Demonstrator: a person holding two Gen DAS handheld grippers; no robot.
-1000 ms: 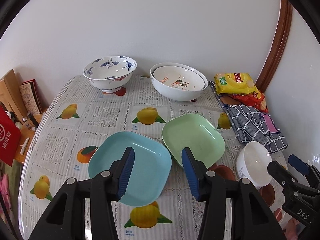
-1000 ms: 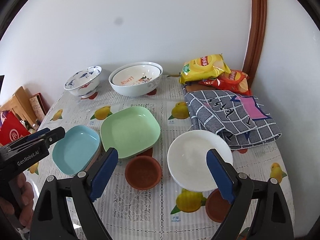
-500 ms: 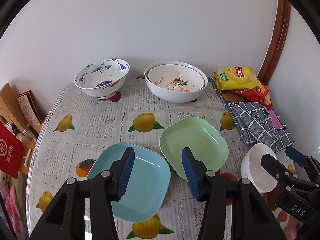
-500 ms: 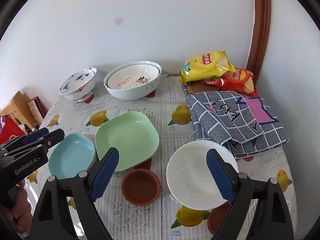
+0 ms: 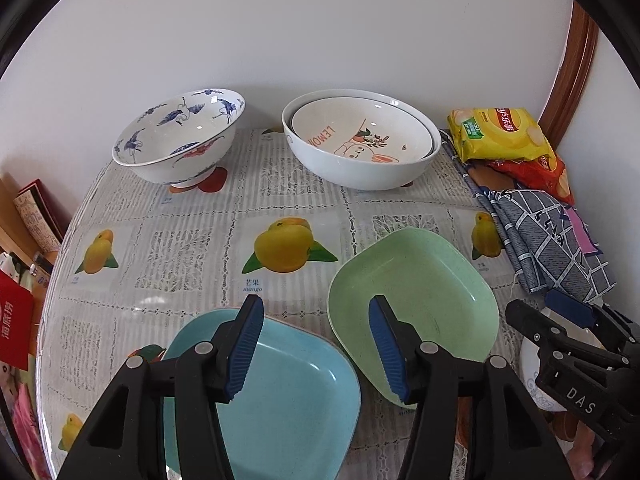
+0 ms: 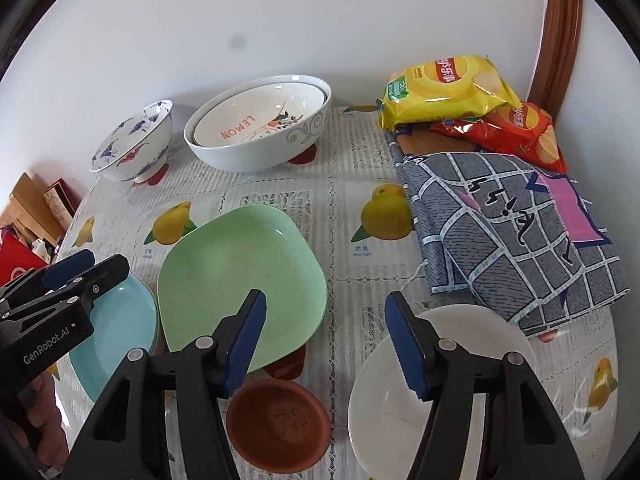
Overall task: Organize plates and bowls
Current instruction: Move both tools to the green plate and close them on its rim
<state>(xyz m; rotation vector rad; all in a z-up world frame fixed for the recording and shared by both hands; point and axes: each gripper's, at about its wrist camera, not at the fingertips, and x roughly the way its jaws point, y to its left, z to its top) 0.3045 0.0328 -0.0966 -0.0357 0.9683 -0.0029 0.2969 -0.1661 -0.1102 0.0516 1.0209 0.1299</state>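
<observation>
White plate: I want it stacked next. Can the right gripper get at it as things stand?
Probably yes. The white plate lies bare just under the right gripper, whose closing jaws hold nothing; only its far rim slips under the checked cloth.

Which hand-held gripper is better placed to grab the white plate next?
Right. The right hand-held gripper hangs over the white plate's near rim, jaws closing with nothing gripped; the left hand-held gripper hangs over the blue plate.

I see a yellow chip bag [image 6: 444, 90] lying on a red chip bag [image 6: 516, 132] at the desk's far right corner, both just behind a folded grey checked cloth [image 6: 516, 236] on the fruit-printed tablecloth [image 5: 192, 240].
</observation>
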